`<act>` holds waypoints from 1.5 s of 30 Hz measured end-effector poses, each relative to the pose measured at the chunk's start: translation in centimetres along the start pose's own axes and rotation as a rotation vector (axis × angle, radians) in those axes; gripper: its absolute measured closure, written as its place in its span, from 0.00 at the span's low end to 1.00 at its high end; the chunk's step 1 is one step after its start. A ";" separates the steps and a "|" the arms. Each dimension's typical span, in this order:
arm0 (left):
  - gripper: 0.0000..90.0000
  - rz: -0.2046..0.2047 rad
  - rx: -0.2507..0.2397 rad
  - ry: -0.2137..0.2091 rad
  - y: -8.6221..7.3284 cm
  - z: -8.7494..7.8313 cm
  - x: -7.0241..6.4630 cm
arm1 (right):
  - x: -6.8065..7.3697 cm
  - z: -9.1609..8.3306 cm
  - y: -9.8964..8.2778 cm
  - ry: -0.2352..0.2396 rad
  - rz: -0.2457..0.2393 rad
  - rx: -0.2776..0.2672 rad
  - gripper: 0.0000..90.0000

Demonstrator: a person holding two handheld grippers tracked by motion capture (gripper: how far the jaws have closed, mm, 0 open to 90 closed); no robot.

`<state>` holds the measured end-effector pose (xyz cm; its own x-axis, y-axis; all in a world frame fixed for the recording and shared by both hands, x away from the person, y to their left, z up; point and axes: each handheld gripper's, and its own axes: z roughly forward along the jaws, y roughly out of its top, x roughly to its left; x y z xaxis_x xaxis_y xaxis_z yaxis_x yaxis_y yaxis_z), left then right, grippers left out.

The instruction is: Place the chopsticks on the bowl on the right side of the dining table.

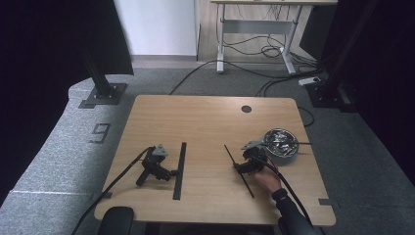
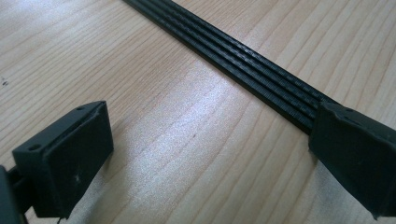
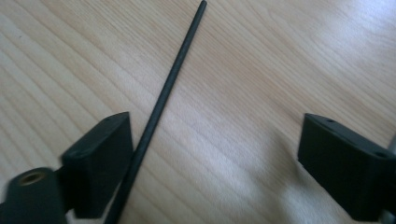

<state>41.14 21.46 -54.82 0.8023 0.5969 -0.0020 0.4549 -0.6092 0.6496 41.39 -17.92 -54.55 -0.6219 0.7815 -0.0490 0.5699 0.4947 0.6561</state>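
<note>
Right claw (image 3: 215, 163): held by a hand (image 1: 268, 179), jaws wide apart, gripping nothing; thin rod (image 3: 161, 100) flat on counter (image 1: 205, 122), just beside one jaw. Left claw (image 2: 205, 154): lying on counter, jaws wide, empty, beside flat strip (image 2: 233, 60). Bowl (image 1: 281, 145) near right claw.

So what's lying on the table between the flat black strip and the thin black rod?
Nothing: in the high view, bare wood runs from the flat black strip by the left gripper to the thin black rod at the right gripper.
</note>
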 end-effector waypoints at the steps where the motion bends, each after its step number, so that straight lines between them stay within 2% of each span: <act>1: 0.00 0.000 0.000 0.000 0.0 0.0 0.0 | 0.0 -0.1 -0.1 -0.004 -0.005 0.002 0.16; 3: 0.00 0.000 0.000 0.000 0.0 0.0 0.0 | -0.1 -0.4 -0.2 -0.018 -0.007 0.003 0.20; 9: 0.00 0.000 0.000 0.000 0.0 0.0 0.0 | -0.9 -1.1 -0.8 0.046 0.046 0.006 0.47; 11: 0.00 0.000 0.000 0.000 0.0 0.0 0.0 | -1.1 -1.4 -0.9 0.052 0.038 0.017 0.58; 12: 0.00 0.000 0.000 0.000 0.0 0.0 0.0 | -1.1 -1.4 -0.9 0.052 0.038 0.017 0.58; 14: 0.00 0.000 0.000 0.000 0.0 0.0 0.0 | -1.2 -1.9 -1.1 0.066 0.023 0.035 0.70; 18: 0.00 0.000 0.000 0.000 0.0 0.0 0.0 | -1.3 -2.4 -1.4 0.066 -0.003 0.045 0.81; 27: 0.00 0.000 0.000 0.000 0.0 0.0 0.0 | -1.8 -3.8 -2.5 0.067 -0.023 0.094 0.91; 38: 0.00 0.001 0.000 0.000 0.0 0.0 0.0 | -4.2 -5.7 -4.2 0.094 -0.040 0.174 0.95; 44: 0.00 0.001 0.000 0.000 0.0 0.0 0.0 | -5.1 -6.1 -4.5 0.101 -0.042 0.207 0.95; 45: 0.00 0.001 0.000 0.000 0.0 0.0 0.0 | -5.1 -6.1 -4.4 0.100 -0.042 0.209 0.92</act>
<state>41.15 21.46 -54.82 0.8027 0.5964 -0.0014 0.4543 -0.6098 0.6494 38.71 -26.40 -52.59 -0.6917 0.7221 0.0087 0.6347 0.6021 0.4843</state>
